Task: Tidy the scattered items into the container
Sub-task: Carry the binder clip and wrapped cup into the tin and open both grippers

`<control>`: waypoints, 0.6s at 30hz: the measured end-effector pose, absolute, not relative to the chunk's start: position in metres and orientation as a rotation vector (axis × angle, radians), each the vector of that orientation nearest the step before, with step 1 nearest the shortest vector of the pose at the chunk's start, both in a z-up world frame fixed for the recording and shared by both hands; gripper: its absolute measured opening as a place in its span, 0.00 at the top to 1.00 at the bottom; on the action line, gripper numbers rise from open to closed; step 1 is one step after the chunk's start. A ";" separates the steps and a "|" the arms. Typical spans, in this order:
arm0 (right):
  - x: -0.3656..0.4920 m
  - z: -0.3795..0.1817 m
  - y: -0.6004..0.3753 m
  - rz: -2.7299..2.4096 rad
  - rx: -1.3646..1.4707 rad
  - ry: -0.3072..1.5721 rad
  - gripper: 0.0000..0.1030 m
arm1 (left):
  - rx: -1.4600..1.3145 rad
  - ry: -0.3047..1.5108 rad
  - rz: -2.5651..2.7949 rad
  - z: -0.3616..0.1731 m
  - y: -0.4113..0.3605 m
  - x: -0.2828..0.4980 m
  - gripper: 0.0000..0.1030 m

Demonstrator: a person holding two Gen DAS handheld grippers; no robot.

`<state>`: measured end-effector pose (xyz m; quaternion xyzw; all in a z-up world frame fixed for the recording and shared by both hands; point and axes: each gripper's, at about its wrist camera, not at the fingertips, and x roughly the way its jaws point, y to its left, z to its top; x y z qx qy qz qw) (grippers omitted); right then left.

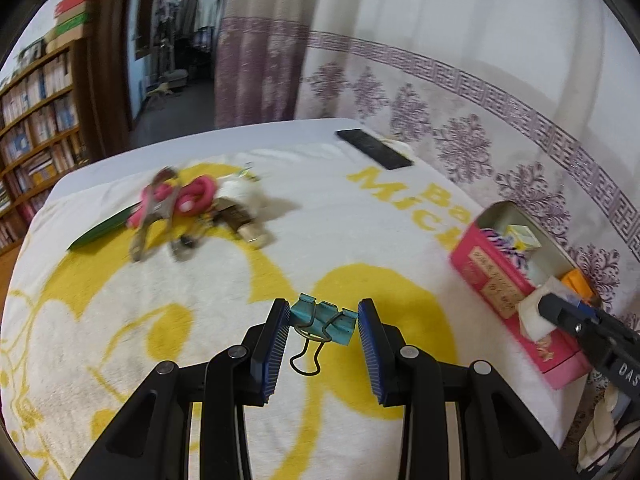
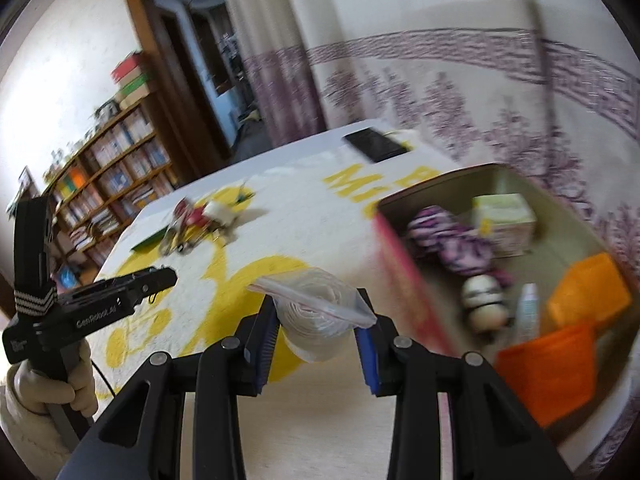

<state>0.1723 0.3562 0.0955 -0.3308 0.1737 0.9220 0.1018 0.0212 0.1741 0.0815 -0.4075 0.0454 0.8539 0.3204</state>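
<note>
At the bottom centre of the left wrist view, the left hand-held gripper point(image 1: 323, 322) is clamped on a teal binder clip point(image 1: 325, 319), its blue pads pressing the clip's two ends while the wire handle hangs below between them. Under it lies a white and yellow towel point(image 1: 224, 280) spread over the bench point(image 1: 192, 140). In the left middle of that frame sits a blurred pile of scattered items point(image 1: 192, 210): something pink, metal pieces and a green flat strip point(image 1: 102, 232) at its left edge. A black flat slab point(image 1: 374, 149) lies near the bench's far edge, upper centre. At the right edge stands the pink container point(image 1: 504, 276), a box with its top open, and the right hand-held gripper point(image 1: 550, 306) reaches over its near end with something white in its jaws.

At the bottom centre of the right wrist view, that gripper point(image 2: 318, 324) is clamped on a clear zip bag point(image 2: 316, 304) holding a white roll. The container point(image 2: 404, 248) fills the right of the frame; inside are a purple patterned bundle point(image 2: 452, 240), a pale box point(image 2: 504, 220), a small white and black figure point(image 2: 484, 304), a little bottle point(image 2: 528, 312) and orange pieces point(image 2: 560, 336). At the left, a gloved hand point(image 2: 60, 392) grips the left gripper's handle.
</note>
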 end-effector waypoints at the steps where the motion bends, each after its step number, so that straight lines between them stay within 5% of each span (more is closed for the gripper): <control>1: 0.177 0.098 0.363 2.711 -0.958 0.514 0.62 | -1.064 0.129 2.234 0.084 0.181 0.024 0.64; 18: 0.223 0.102 0.425 2.605 -0.851 0.490 0.62 | -0.947 0.267 2.044 0.116 0.309 0.062 0.64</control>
